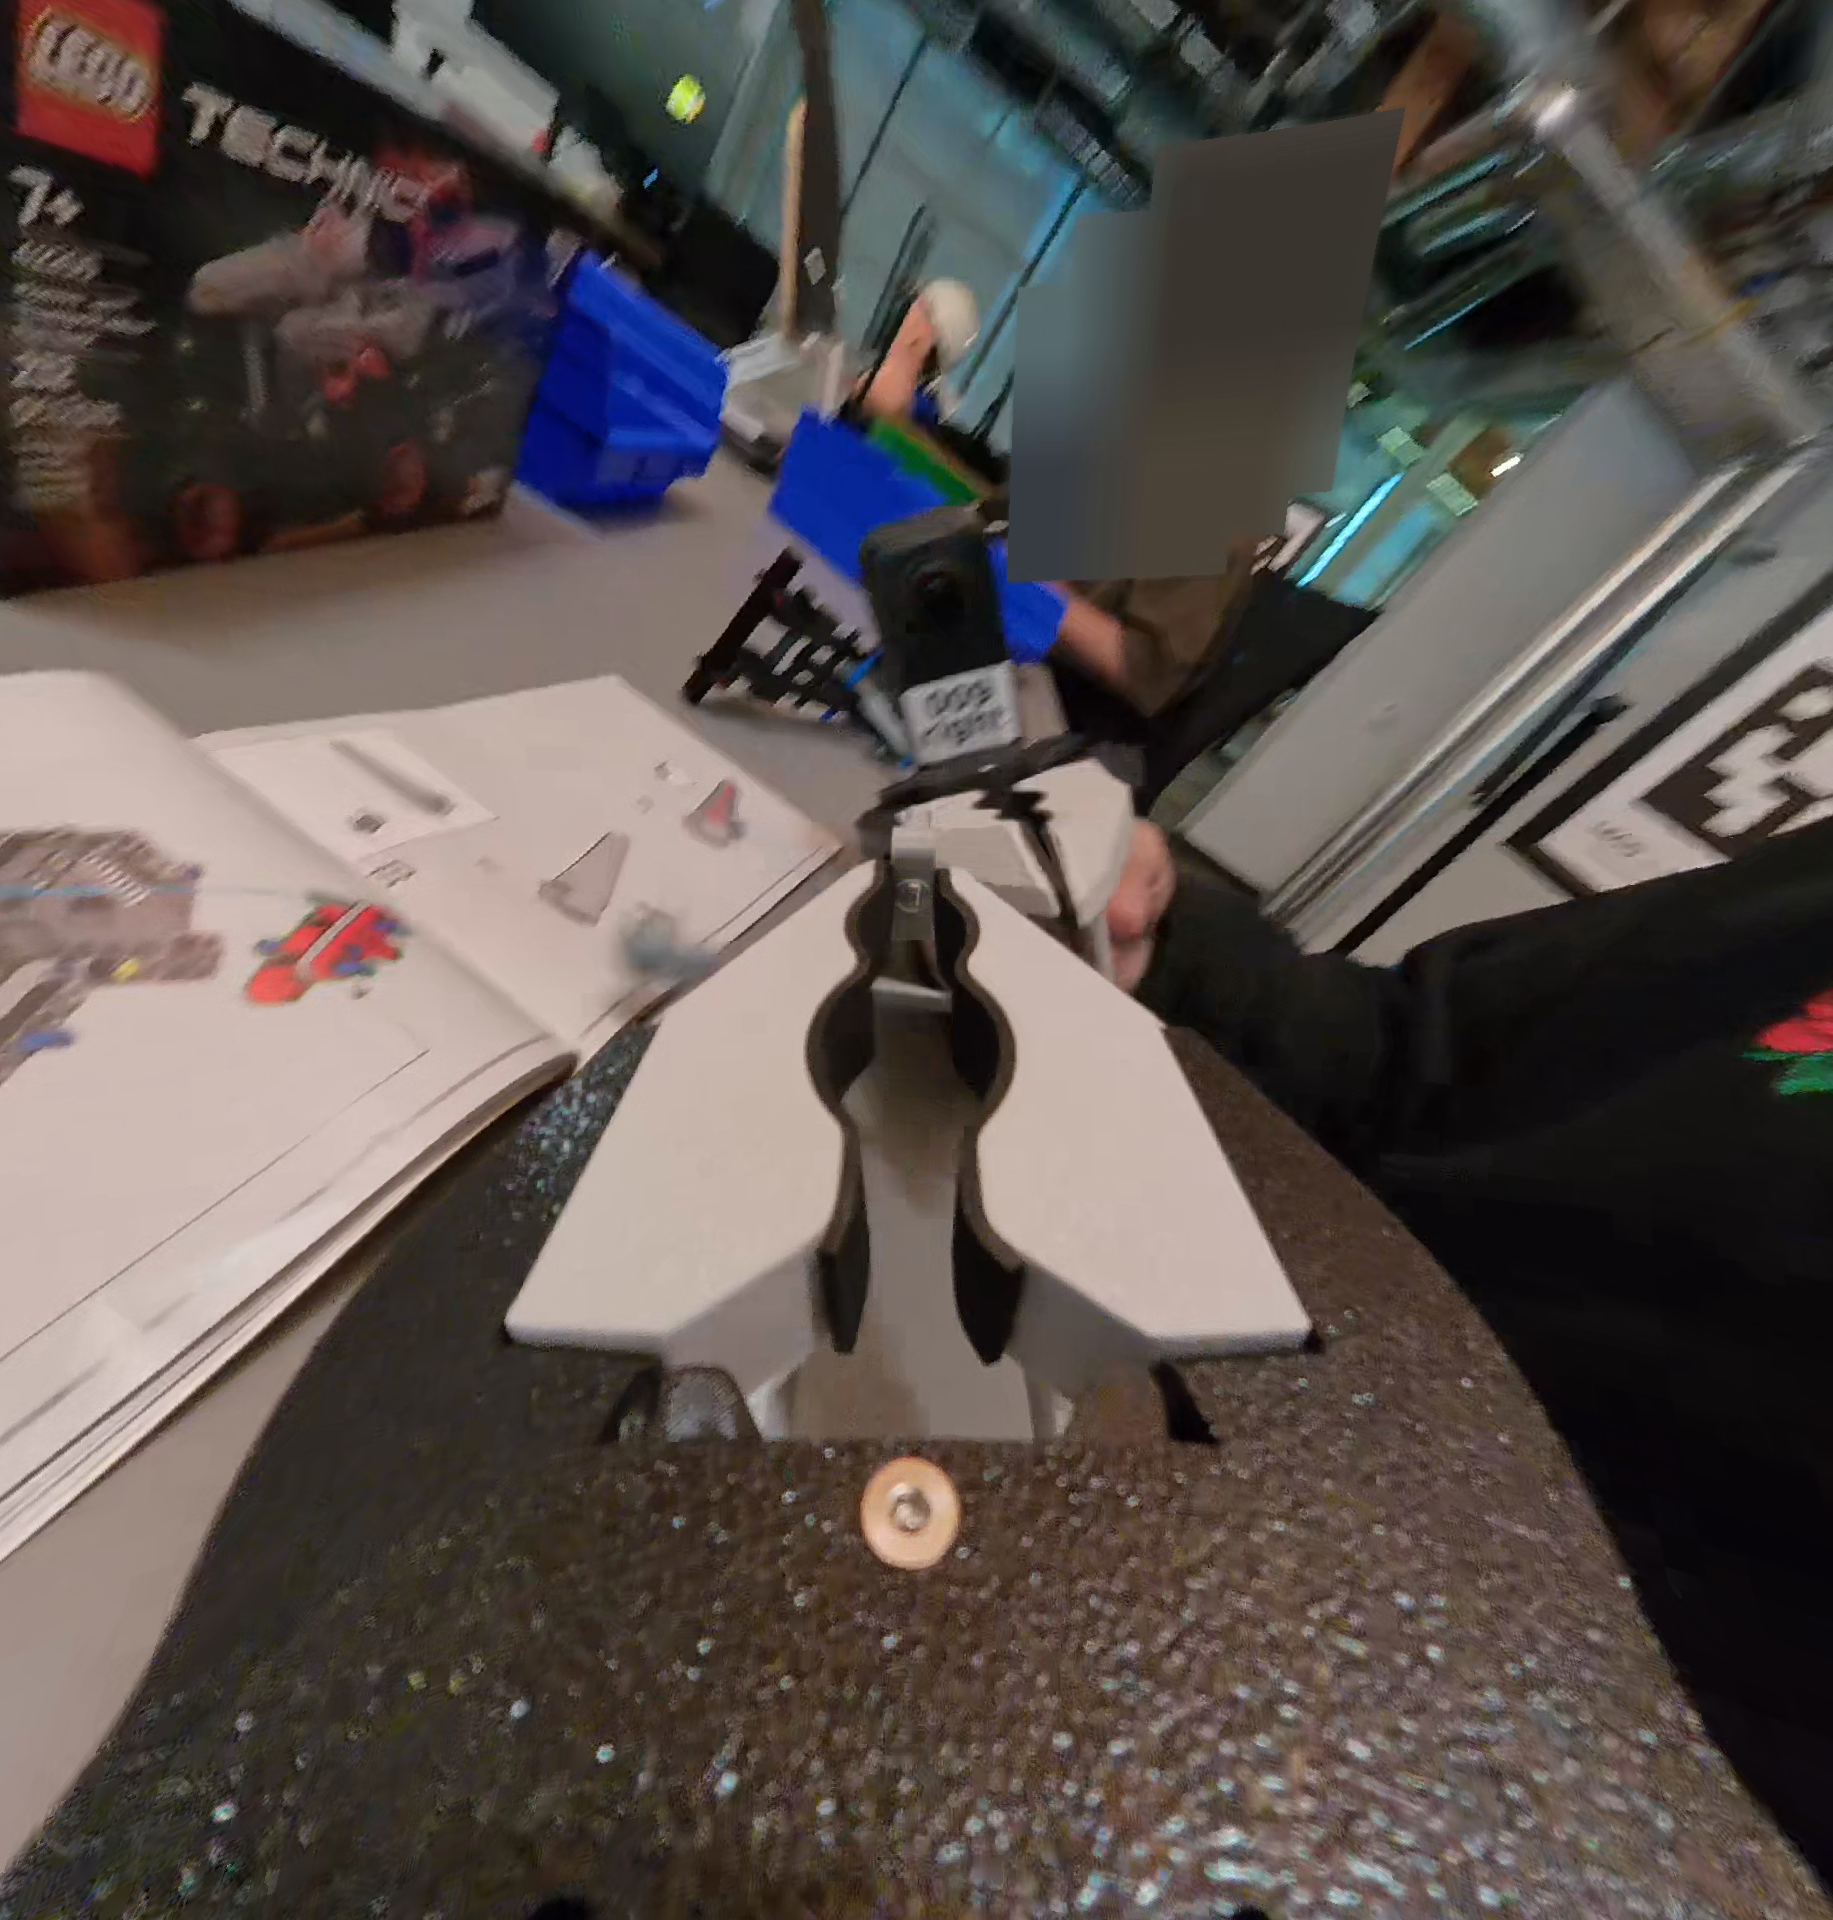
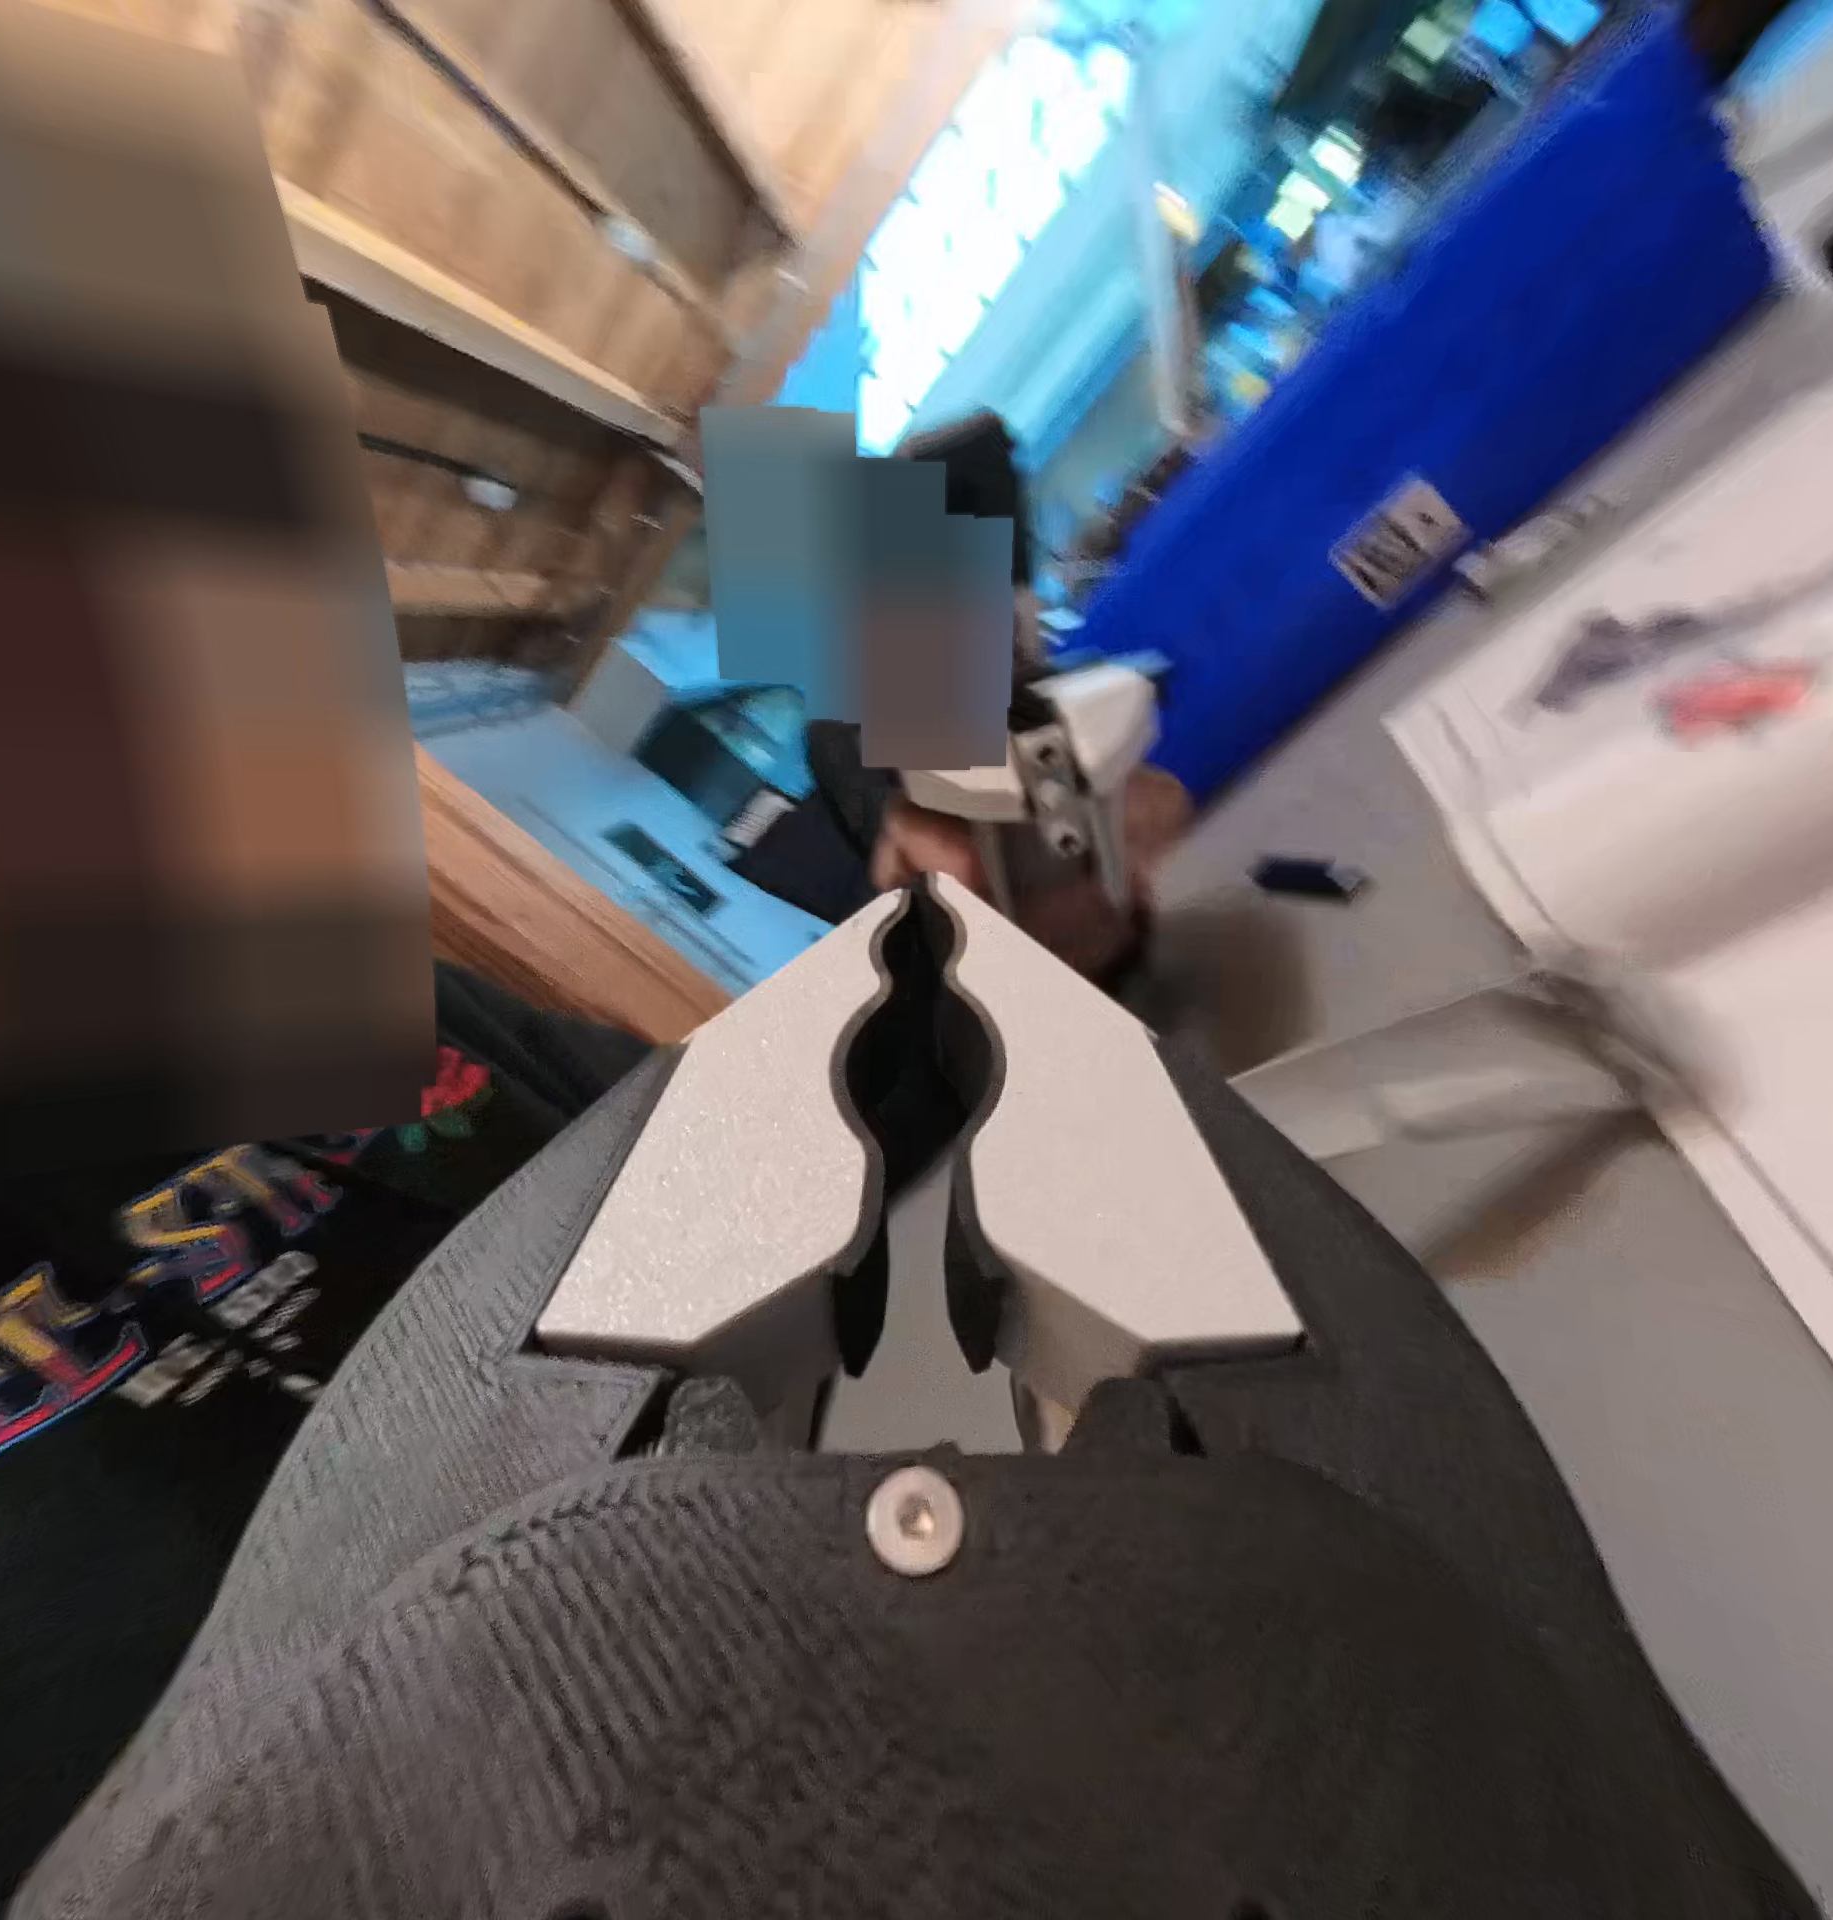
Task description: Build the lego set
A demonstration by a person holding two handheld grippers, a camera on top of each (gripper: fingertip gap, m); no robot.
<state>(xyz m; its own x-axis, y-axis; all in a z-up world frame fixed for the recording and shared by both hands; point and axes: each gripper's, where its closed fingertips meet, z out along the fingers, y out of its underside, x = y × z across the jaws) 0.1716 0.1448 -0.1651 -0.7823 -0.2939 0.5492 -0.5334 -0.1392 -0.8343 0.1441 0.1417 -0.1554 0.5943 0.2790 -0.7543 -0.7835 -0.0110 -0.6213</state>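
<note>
My left gripper (image 1: 912,878) is held above the grey table (image 1: 424,623), its jaws almost together on a small light grey piece (image 1: 910,935) between the tips. Straight beyond it is my right gripper (image 1: 979,821), held in a hand (image 1: 1140,894) and pointing back at me, with its camera (image 1: 933,613) on top. In the right wrist view my right gripper (image 2: 922,888) is shut with the tips touching and nothing visible between them. The left gripper (image 2: 1083,748) shows just beyond it, blurred. The open instruction booklet (image 1: 268,987) lies on the left and also shows in the right wrist view (image 2: 1670,779).
The set's box (image 1: 216,312) stands at the back left, with blue bins (image 1: 621,395) beside it. A black rack-like part (image 1: 777,655) lies behind the booklet. A small dark blue piece (image 2: 1307,878) lies on the table. A black sleeve (image 1: 1514,1091) fills the right side. Both grippers' tips are close together, under 4 cm apart.
</note>
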